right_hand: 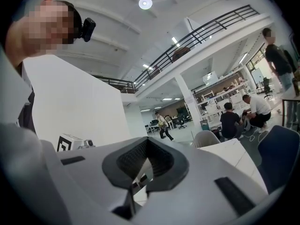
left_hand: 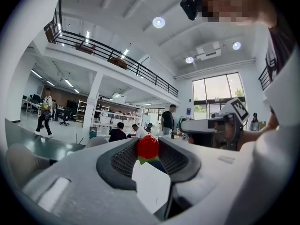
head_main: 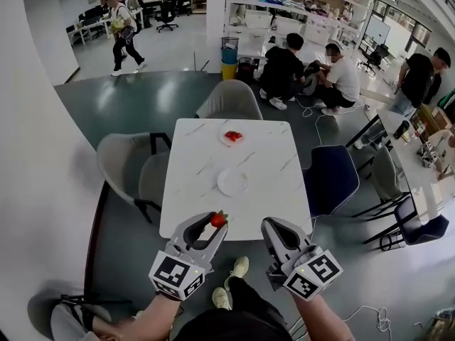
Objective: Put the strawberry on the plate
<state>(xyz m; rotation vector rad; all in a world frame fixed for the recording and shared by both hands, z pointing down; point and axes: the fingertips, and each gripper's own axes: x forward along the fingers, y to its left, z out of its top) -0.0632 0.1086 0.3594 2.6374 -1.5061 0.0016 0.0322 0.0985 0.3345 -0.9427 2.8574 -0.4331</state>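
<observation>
A red strawberry (head_main: 218, 219) with a green leaf is pinched between the jaws of my left gripper (head_main: 215, 228), held above the near edge of the white marble table (head_main: 192, 155). In the left gripper view the strawberry (left_hand: 148, 146) sits at the jaw tips. An empty small white plate (head_main: 232, 182) lies at the table's middle, just beyond the left gripper. A second plate (head_main: 232, 138) at the far side carries more strawberries. My right gripper (head_main: 273, 224) hovers over the near right edge, shut with nothing in it; the right gripper view shows its tips (right_hand: 147, 139) closed.
Grey chairs stand at the table's left (head_main: 131, 165) and far side (head_main: 229, 99), a dark blue chair (head_main: 330, 177) at its right. Two people crouch on the floor (head_main: 306, 73) beyond the table; another walks far off.
</observation>
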